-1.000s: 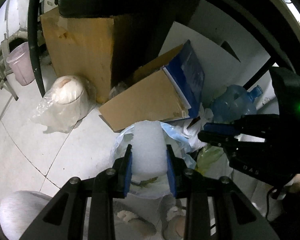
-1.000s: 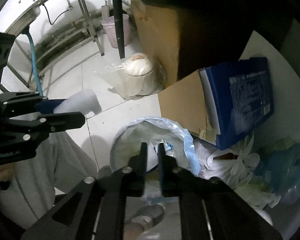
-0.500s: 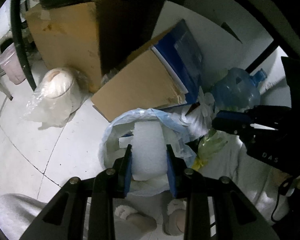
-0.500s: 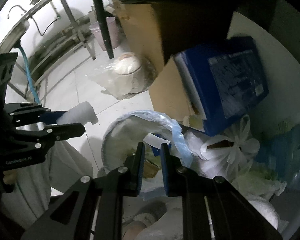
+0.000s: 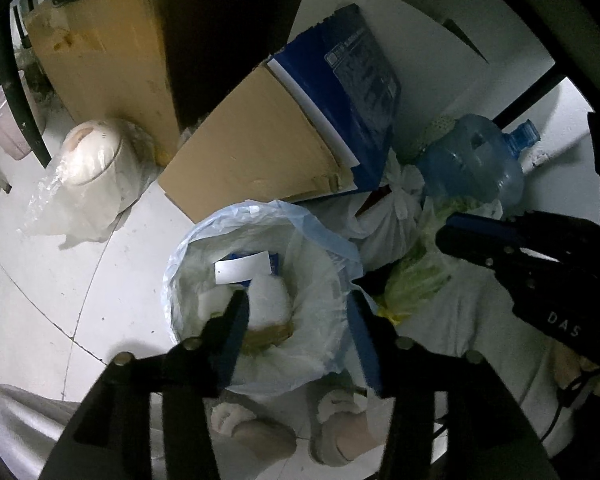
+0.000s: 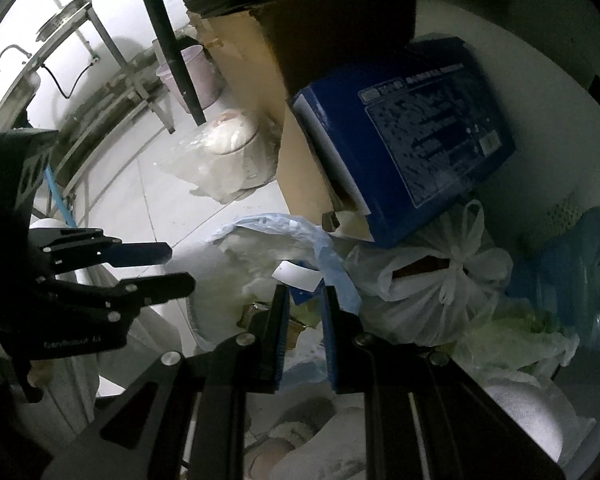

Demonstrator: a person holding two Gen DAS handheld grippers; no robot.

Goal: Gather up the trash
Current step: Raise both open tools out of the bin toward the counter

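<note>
We judged the main risk to be the thin liner of the trash bin (image 5: 256, 216) — its blue-white rim slumped unevenly, and a finger catching that film on the way out could drag the bag off the rim or tip the bin toward the tied white bag (image 6: 432, 280) crowded against its right side. A second worry was the white foam piece (image 5: 270, 300) lying inside, on top of the brownish scraps near a white card; if it sat high it might roll back over the edge. The left gripper (image 5: 296, 316) hung directly above the bin's mouth with its fingers spread wide and nothing between them, touching neither foam nor liner as far as we could tell. The right gripper (image 6: 305, 304) hovered over the near rim of the same bin, its fingers parted only by a narrow gap; nothing was gripped there, though a white card and blue scrap showed just beyond the tips. Leaning cardboard (image 5: 252, 152) and a blue box (image 6: 412, 136) stood close on the far side, so a wide swing could knock them down into the bin.
</note>
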